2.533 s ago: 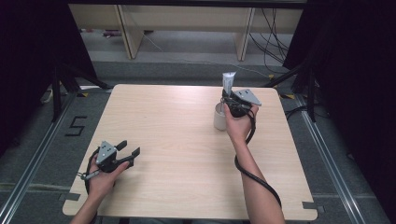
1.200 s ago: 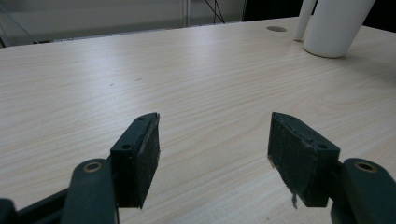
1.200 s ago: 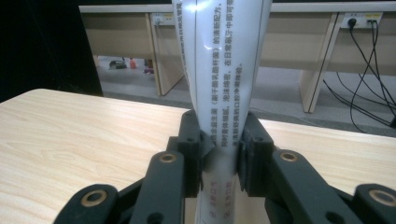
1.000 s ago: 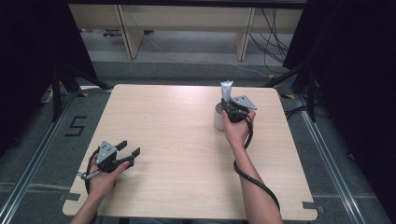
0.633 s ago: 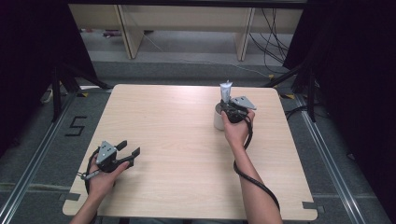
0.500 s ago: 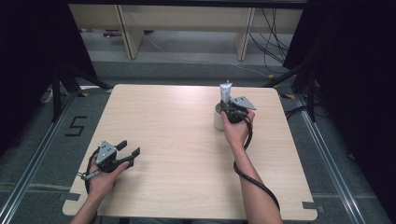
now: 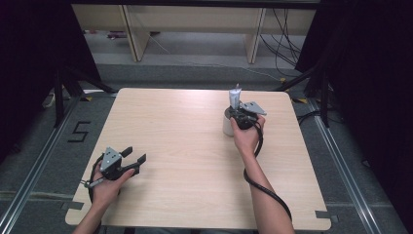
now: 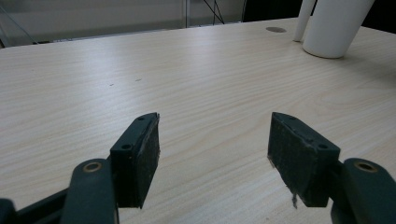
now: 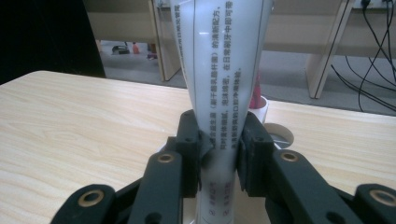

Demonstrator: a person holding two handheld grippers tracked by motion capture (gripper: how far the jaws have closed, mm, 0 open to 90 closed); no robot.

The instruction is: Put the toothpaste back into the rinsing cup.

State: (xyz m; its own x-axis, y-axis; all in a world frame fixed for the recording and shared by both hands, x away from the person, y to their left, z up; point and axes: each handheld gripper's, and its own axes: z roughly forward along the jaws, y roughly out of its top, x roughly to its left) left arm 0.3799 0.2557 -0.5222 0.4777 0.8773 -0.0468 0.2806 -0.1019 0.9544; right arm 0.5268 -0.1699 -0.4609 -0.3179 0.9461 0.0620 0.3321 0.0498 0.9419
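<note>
The surface [image 7: 195, 146] is a light wood-grain board standing on a grey floor, with shelving legs and cables behind it. Landmark: the white cup [image 7: 228, 124], near the far right part of the surface.

Right gripper [image 7: 242, 116]: positioned directly over the cup, clenched on a white tube [image 7: 235, 97] that stands upright. In the right gripper view the jaws pinch the tube [image 9: 219, 93] low on its narrow section, with the cup rim [image 9: 280, 135] just behind.

Change: compared with the picture from 2.5 s ago, the right gripper has shifted slightly over the cup; in the last second it is near stationary. Judgement: the tube is being seated in, or drawn from, the cup; which cannot be determined.

Left gripper [image 7: 131, 161]: well apart from the cup, near the front left, released, jaws spread, holding nothing.
</note>
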